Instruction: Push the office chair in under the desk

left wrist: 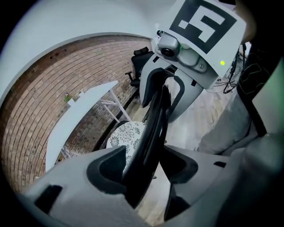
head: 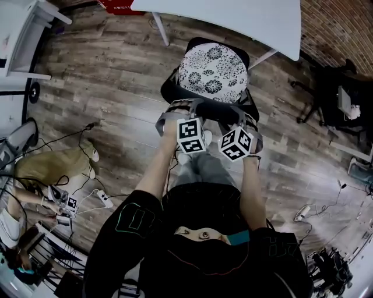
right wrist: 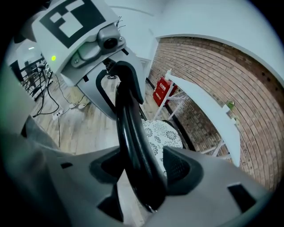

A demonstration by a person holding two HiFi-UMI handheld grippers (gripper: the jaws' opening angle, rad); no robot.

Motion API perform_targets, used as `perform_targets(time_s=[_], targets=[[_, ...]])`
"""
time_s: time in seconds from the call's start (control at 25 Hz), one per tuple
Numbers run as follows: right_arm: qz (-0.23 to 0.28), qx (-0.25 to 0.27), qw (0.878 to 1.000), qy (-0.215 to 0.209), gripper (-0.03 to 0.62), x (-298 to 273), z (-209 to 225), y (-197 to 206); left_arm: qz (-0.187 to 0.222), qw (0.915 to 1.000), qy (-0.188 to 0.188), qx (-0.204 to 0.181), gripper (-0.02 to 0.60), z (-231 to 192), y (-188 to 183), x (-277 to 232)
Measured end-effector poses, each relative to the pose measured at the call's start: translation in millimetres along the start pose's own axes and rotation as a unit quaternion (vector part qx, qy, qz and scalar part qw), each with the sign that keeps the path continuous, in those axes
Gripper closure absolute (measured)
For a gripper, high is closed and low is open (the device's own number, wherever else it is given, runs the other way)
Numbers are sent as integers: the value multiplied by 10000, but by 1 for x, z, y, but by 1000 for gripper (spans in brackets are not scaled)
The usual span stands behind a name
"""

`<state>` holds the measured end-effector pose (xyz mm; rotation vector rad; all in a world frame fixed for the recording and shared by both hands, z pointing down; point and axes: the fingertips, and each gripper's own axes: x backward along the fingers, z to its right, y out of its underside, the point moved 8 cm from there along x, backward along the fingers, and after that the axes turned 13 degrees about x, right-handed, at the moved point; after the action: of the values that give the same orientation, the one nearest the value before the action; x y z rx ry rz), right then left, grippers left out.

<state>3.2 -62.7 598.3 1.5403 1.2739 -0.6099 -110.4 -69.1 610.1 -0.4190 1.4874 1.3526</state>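
A person stands behind an office chair [head: 213,68] on a wooden floor [head: 116,75], holding a gripper in each hand at the top of the chair's back. The left gripper [left wrist: 144,165] has its jaws spread wide, with the black rim of the backrest [left wrist: 153,128] running between them; floor shows in the gap beside the rim. The right gripper [right wrist: 142,166], just beside it, is spread the same way around the same rim. The patterned seat lies beyond both grippers, its far edge just at the near edge of the white desk [head: 233,17].
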Motion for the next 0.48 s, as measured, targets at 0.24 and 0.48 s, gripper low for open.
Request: perform_targets(time_s=[0.24,0.48], targets=[[5,184,9998,-116,350,-14,28,0,-38,10000,-3,-49,339,-26,-11,-12],[-48,424,9989,-172,370,-31,59,6,-166,9997,-128,-161,346,-55,-24,-29]])
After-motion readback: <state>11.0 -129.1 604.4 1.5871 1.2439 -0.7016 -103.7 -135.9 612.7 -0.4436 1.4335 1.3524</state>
